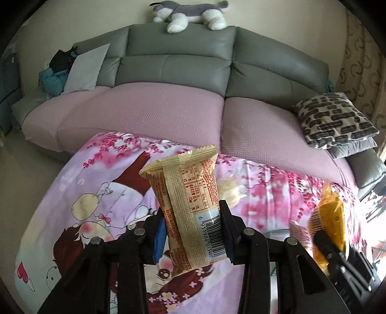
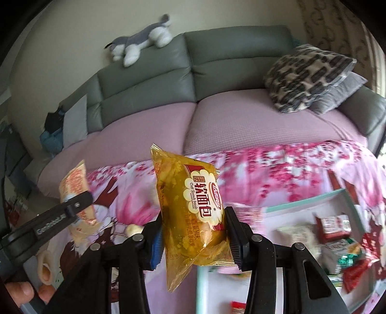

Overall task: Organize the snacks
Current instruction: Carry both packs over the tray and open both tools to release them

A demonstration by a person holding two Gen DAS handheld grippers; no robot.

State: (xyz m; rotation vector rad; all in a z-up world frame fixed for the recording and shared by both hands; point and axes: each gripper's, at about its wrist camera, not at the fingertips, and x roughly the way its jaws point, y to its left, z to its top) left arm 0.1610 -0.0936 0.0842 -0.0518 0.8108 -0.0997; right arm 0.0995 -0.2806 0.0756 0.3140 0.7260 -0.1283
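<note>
Left gripper (image 1: 193, 229): jaws drawn in on the beige snack packet (image 1: 188, 207), one pad on each long side; the gap between them is the packet's width; in the right wrist view the same gripper (image 2: 79, 200) shows at the left, pinching the packet (image 2: 74, 193)

Beige packet: held upright and a little tilted, back seam and barcode toward the camera, lifted above the cartoon-print cloth (image 1: 72, 193); its crimped top edge reaches up in front of the sofa seat

Right gripper (image 2: 193, 231): jaws clamped on the yellow bread packet (image 2: 193, 212), pads pressing its two sides near the lower half; in the left wrist view it appears at the far right (image 1: 323, 236), with the yellow packet (image 1: 330, 210) in its grip

Yellow packet: upright, leaning left at the top, printed label facing the camera, raised above the cloth

Box (image 2: 301, 205): pale, teal-rimmed, lying on the cloth to the right of the right gripper; red, green and white wrapped snacks (image 2: 337, 241) lie inside, blurred

Behind: grey sofa (image 1: 181, 60) with pink seat cover; plush dog (image 1: 190, 14) on its backrest; patterned cushion (image 1: 335, 118) on the right
</note>
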